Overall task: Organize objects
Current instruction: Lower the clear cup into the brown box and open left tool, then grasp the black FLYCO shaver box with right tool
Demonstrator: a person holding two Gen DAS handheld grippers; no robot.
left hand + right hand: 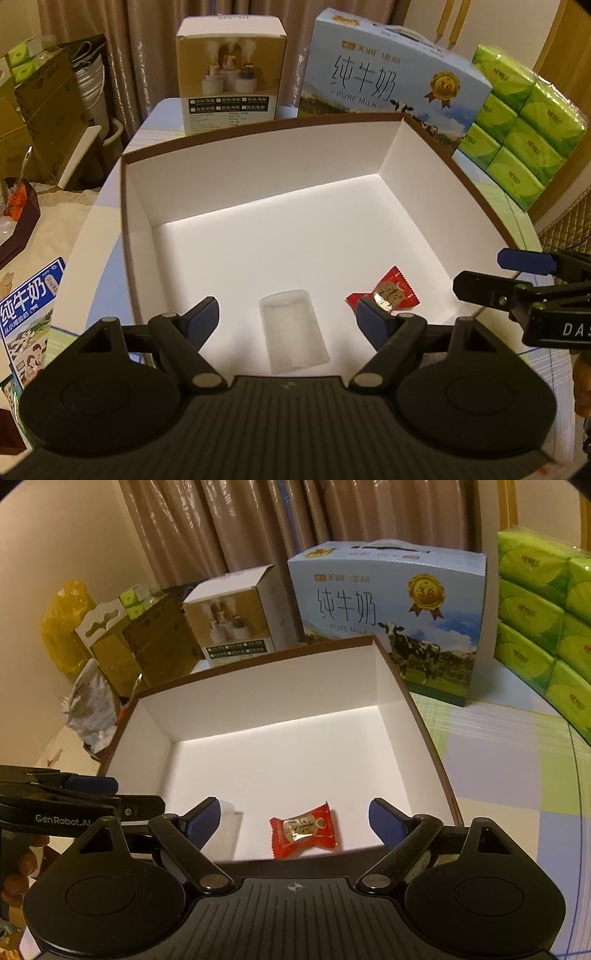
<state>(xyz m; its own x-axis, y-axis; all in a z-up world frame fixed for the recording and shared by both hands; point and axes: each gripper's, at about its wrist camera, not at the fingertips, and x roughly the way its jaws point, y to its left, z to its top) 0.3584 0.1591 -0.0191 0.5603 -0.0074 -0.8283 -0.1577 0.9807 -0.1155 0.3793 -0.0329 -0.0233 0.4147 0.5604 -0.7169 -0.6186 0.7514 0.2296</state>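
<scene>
An open box (140, 206) with white inside and brown rim sits on the table; it also shows in the right wrist view (391, 672). On its floor lie a clear frosted packet (293, 330) and a red wrapped candy (384, 295). The candy (304, 829) and part of the packet (231, 825) show in the right wrist view. My left gripper (290, 319) is open and empty above the packet. My right gripper (293, 818) is open and empty above the candy. The right gripper's fingers (526, 260) reach in at the box's right edge.
Behind the box stand a humidifier carton (231, 79), a blue pure-milk case (391, 79) and stacked green tissue packs (517, 125). A milk carton (29, 314) lies at the left. Cardboard boxes (147, 642) and a yellow bag (64, 627) stand beyond the table.
</scene>
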